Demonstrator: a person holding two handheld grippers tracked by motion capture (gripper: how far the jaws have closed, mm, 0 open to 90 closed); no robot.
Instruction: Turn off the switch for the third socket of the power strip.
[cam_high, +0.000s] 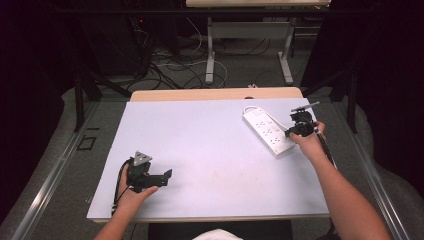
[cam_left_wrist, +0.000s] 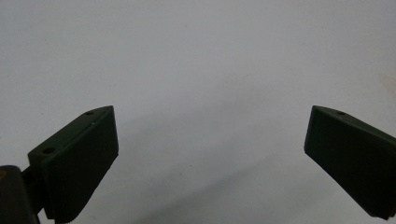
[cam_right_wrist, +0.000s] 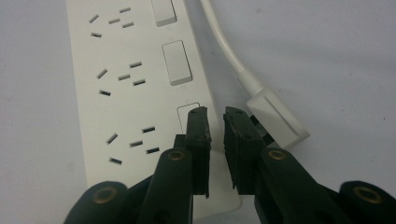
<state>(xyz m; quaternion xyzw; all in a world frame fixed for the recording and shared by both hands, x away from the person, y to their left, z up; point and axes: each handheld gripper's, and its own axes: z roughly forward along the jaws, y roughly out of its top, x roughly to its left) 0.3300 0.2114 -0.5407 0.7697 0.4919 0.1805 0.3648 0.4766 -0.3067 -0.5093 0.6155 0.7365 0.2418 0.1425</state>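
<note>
High view shows the white power strip (cam_high: 268, 131) lying at the table's (cam_high: 200, 150) far right, with the right gripper (cam_high: 295, 131) poised over its near-right edge, jaws nearly together, probably aimed at the nearest rocker switch (cam_right_wrist: 184, 111), with nothing visibly clamped. Near left, the left gripper (cam_high: 165, 176) rests idle on the bare tabletop, jaws spread wide, holding nothing.
</note>
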